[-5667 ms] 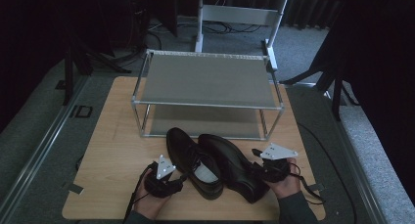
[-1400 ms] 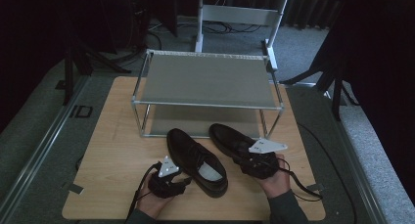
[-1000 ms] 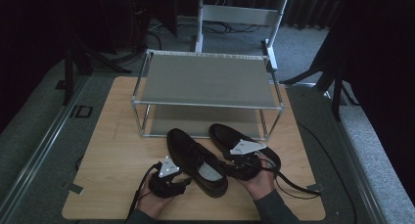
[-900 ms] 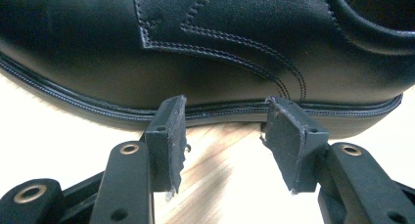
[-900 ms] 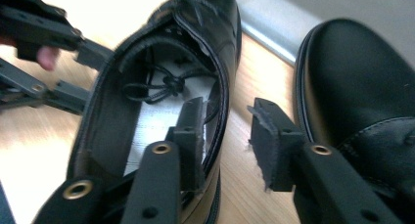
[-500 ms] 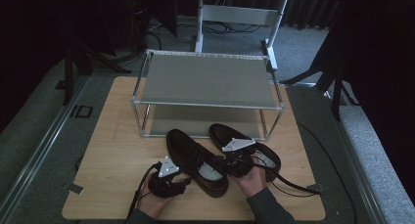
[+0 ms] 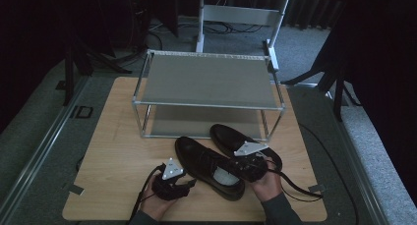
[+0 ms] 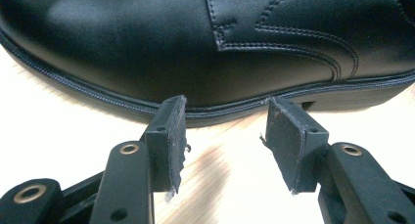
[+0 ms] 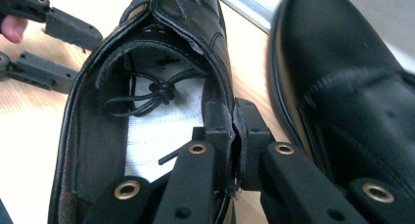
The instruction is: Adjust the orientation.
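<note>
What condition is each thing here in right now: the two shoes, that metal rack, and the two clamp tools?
Near shoe: on the table, laces tucked inside, collar wall pinched by the right gripper.
Far shoe: on the table before the rack, not gripped.
Rack: upright, both shelves bare.
Left gripper: open, jaws at the near shoe's sole edge.
Right gripper: shut on the near shoe's collar.

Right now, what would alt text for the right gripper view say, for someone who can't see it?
The right gripper pinches the side wall of an open black shoe, one jaw inside it and one outside. A second black shoe sits beside it on the wooden table, and the left gripper shows at the upper left.
</note>
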### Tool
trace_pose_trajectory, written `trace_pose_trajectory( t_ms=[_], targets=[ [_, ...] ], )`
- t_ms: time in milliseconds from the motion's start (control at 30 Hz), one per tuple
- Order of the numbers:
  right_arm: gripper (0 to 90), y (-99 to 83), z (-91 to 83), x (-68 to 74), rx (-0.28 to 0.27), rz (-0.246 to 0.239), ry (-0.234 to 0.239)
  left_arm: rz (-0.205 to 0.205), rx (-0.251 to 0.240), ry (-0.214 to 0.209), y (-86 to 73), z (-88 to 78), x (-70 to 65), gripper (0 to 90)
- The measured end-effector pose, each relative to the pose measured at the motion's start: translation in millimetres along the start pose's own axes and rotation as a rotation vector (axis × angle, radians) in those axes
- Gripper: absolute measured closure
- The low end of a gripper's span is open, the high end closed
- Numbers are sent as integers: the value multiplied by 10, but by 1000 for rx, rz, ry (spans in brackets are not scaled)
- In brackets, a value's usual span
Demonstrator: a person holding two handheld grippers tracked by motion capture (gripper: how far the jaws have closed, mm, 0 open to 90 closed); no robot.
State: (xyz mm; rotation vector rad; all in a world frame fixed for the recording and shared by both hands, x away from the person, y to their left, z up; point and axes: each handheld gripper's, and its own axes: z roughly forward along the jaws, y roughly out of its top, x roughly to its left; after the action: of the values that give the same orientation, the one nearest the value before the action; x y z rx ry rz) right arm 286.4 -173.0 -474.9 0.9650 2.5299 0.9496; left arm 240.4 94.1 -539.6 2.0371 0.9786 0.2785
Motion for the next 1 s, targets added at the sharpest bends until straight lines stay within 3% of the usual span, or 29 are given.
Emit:
trace_pose_trajectory(
  t_ms=[333,1000],
  targets=[
    [861,-149,-166,-154,14,6,-15,61,7,-70,130,183,-246,507],
    [861,-485,-433,-322,35,22,-33,102,12,-129,276,333,-425,509]
  ],
)
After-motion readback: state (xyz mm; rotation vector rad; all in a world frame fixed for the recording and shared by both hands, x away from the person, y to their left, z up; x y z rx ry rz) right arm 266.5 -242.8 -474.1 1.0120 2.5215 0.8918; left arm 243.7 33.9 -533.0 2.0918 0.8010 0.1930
